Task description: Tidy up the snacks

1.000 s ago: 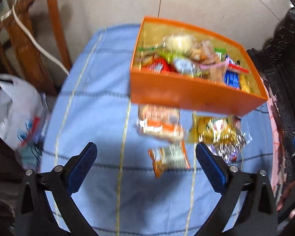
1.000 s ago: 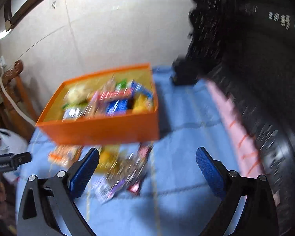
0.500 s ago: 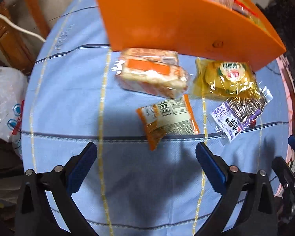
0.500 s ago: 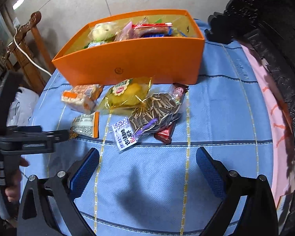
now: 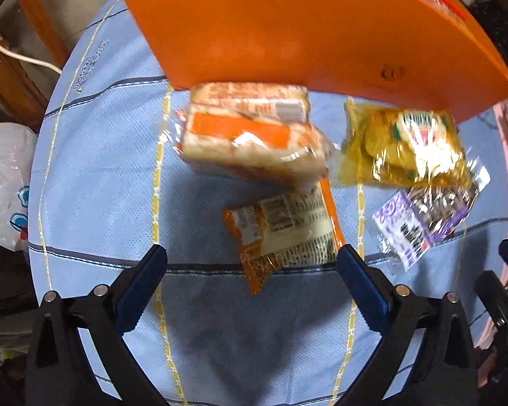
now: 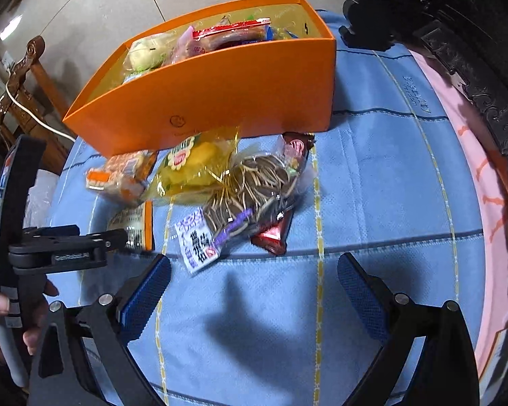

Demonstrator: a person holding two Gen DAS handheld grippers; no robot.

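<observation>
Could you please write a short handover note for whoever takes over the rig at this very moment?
Left gripper: open, empty, lined up on the orange noodle packet.
Right gripper: open, empty, hovering over the blue tablecloth.
Orange box: already holds several snacks.
Still loose in front of the box: noodle packet, wrapped bread, yellow snack bag, sunflower seed bag, red bar under it.
Left to do: move these five into the box.

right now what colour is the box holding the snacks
Orange box, clearest in the right wrist view.
</observation>
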